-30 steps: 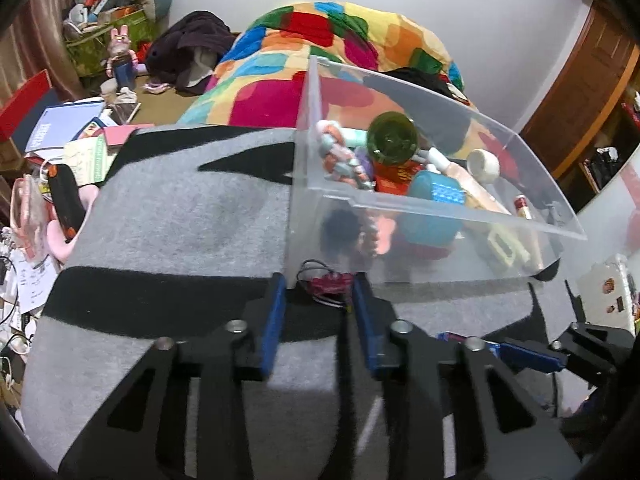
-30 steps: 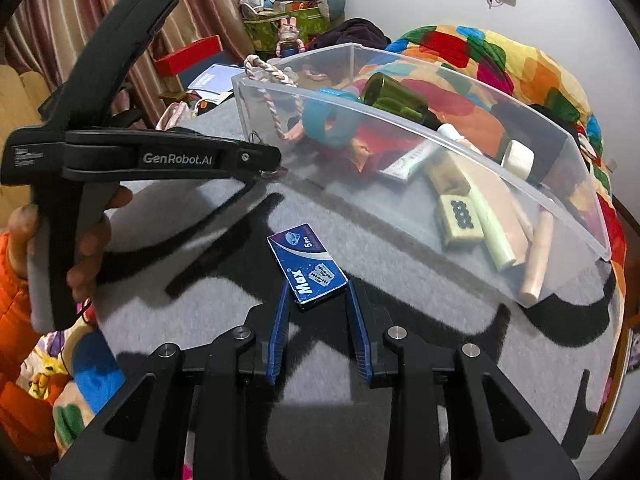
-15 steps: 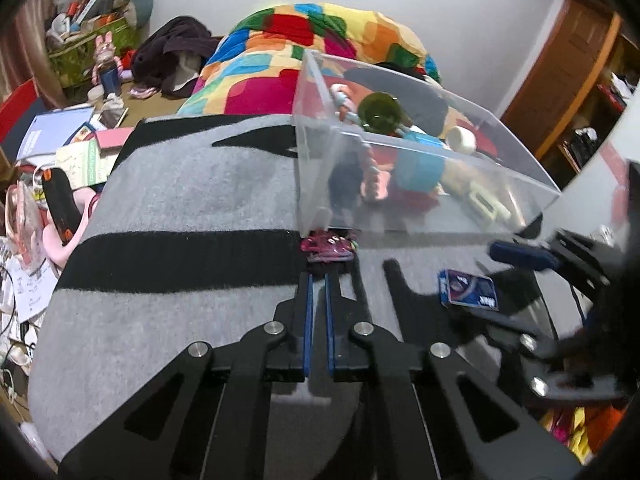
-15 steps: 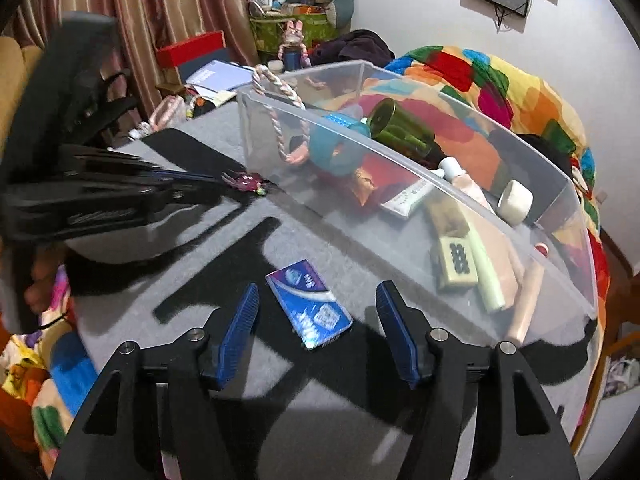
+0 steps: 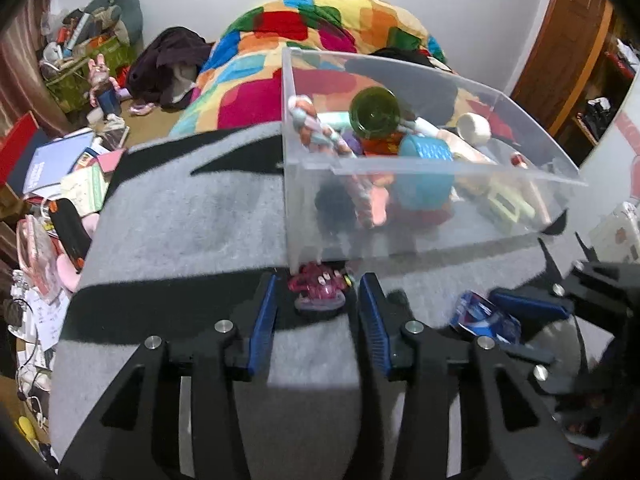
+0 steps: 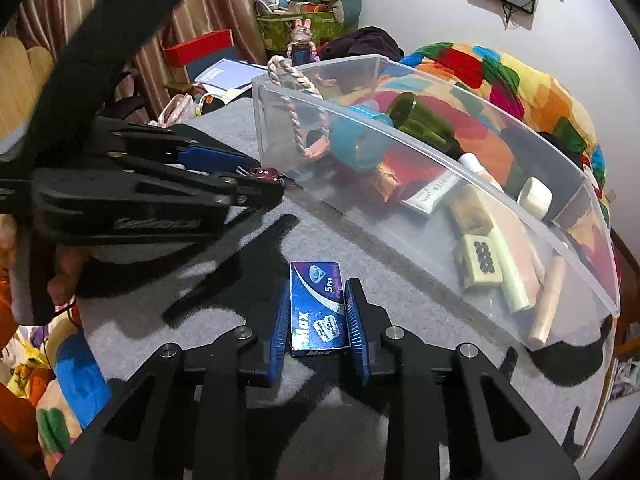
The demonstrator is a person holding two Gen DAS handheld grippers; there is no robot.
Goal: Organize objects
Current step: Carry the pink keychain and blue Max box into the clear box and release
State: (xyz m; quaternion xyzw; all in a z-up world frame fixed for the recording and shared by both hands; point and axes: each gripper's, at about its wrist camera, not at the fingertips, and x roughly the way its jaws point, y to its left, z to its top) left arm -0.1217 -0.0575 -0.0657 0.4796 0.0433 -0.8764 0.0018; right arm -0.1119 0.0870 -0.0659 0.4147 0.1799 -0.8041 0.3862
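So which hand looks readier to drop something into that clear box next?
The right, probably. Its fingers are closing around the blue box, nearly gripping it. The left gripper is opening, and the pink clip lies loose on the blanket beside the clear bin.

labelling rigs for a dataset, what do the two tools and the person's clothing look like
Both tools are alike: the left tool and right tool have matte black angular fingers with triangular cut-outs, silver round bolts, and ribbed blue pads. The left tool's side, seen from the right wrist camera, carries pale lettering, blurred here. An orange sleeve shows at that frame's left edge.
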